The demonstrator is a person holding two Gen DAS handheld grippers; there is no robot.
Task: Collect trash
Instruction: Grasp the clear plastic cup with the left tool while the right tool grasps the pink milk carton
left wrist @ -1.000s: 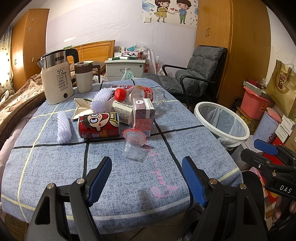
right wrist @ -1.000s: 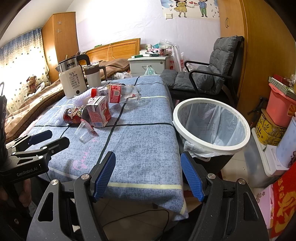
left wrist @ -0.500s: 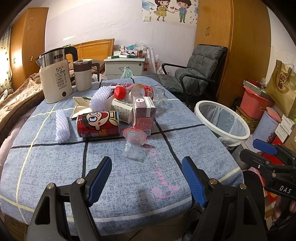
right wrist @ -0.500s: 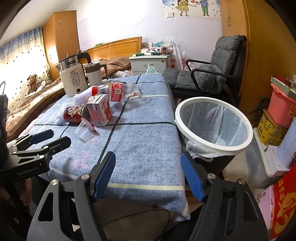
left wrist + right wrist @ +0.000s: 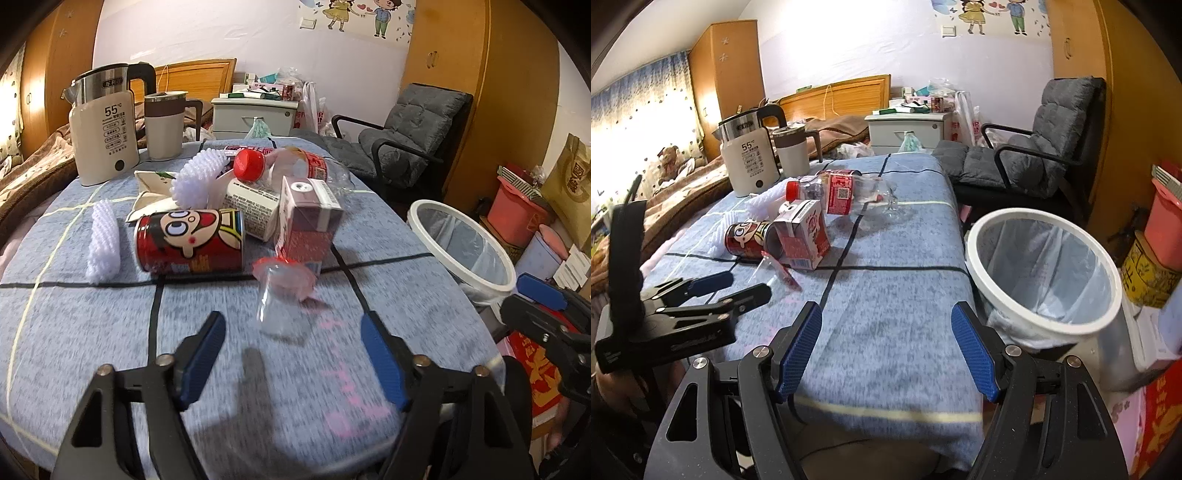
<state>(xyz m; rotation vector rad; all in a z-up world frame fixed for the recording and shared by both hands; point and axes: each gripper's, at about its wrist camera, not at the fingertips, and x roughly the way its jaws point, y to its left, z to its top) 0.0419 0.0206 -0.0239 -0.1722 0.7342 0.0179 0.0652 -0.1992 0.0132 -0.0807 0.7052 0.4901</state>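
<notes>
The table (image 5: pixel 74 332), under a blue-grey checked cloth, carries the whole heap of trash, and the white-rimmed bin (image 5: pixel 1045 273) stands off its right edge, lined with a clear bag and holding nothing I can make out. Taking the bin as landmark: the red cartoon can (image 5: pixel 190 240) lies on its side far to the left of it, long axis across the table; the pink carton (image 5: pixel 310 218) stands just right of the can, touching it or nearly so; the red-capped bottle (image 5: pixel 280 164) lies behind both.

Closest to the left gripper (image 5: pixel 291 354) is the clear plastic cup (image 5: pixel 282 295), tipped over with its torn red lid toward the carton and its base toward the fingers. Its long axis runs roughly away from the gripper, though blur makes the exact tilt uncertain. The cup sits just ahead of the fingertips and between their lines, not yet inside them.

The left gripper is low over the cloth, level, fingers spread wide and empty. The right gripper (image 5: pixel 890 347) hovers at the table's near edge, beside the bin, fingers likewise apart and empty. The left is plainly nearer the cup, so a short forward reach probably comes next.
</notes>
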